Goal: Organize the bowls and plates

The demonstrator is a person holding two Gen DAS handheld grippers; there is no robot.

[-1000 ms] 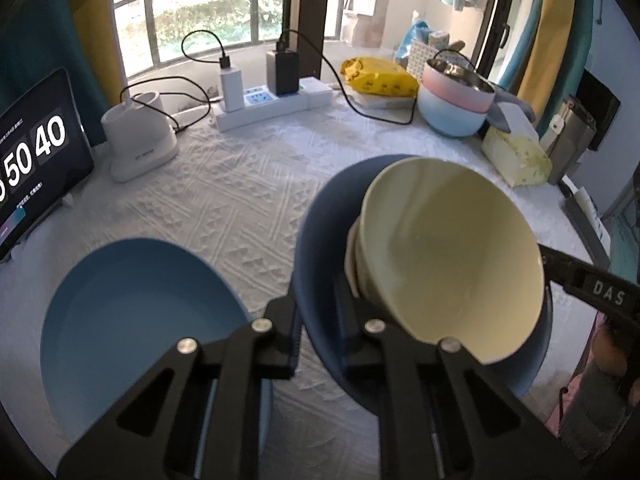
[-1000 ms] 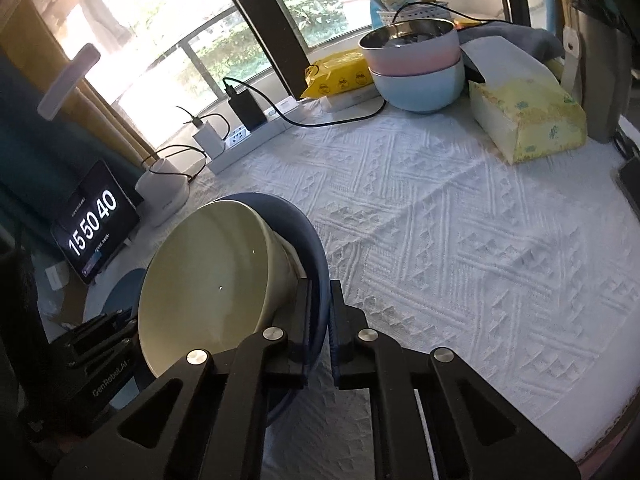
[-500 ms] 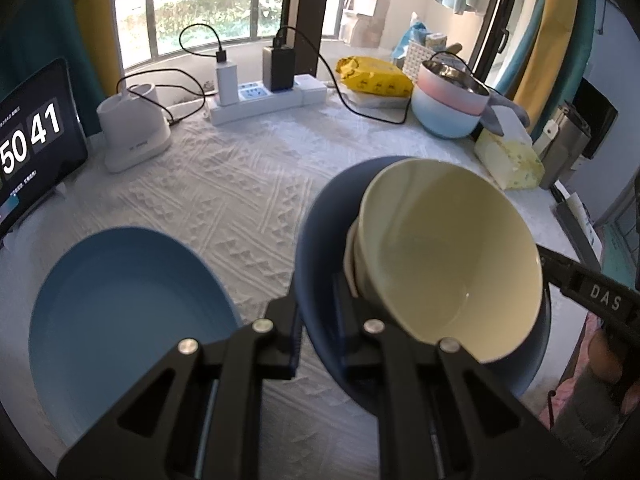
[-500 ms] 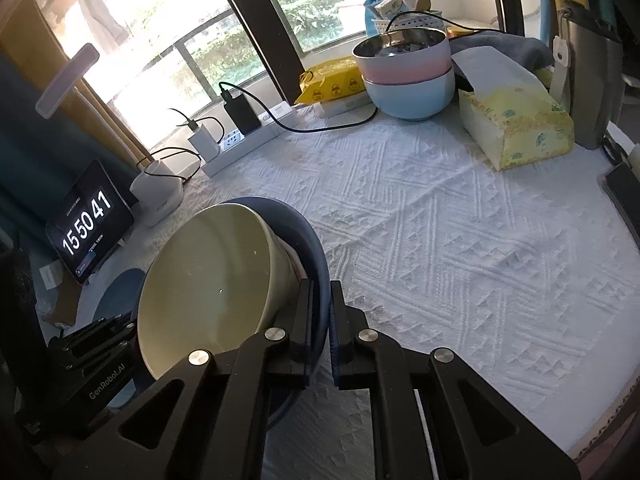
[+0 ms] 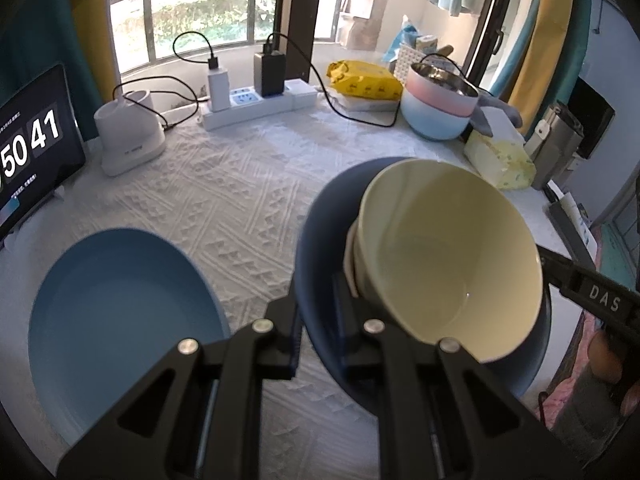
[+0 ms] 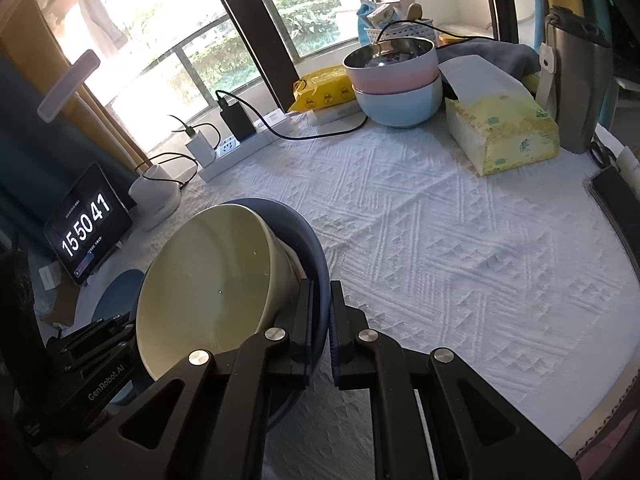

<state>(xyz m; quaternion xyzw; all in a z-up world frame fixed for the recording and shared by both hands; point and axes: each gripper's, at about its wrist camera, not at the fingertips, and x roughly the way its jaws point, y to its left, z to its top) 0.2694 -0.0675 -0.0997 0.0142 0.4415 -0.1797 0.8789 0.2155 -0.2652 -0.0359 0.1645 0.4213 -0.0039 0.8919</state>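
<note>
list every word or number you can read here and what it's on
"15 50 41" on the clock screen; its small lines are too small to read.
"GenRobot.AI" on the left gripper.
"DAS" on the right gripper.
Print on the tissue pack and yellow packet is too blurred to read.

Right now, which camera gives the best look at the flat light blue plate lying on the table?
The left wrist view. There the light blue plate fills the lower left, nearly all of its face visible on the white tablecloth. The right wrist view shows only a small dark sliver of it, hidden behind the cream bowl.
</note>
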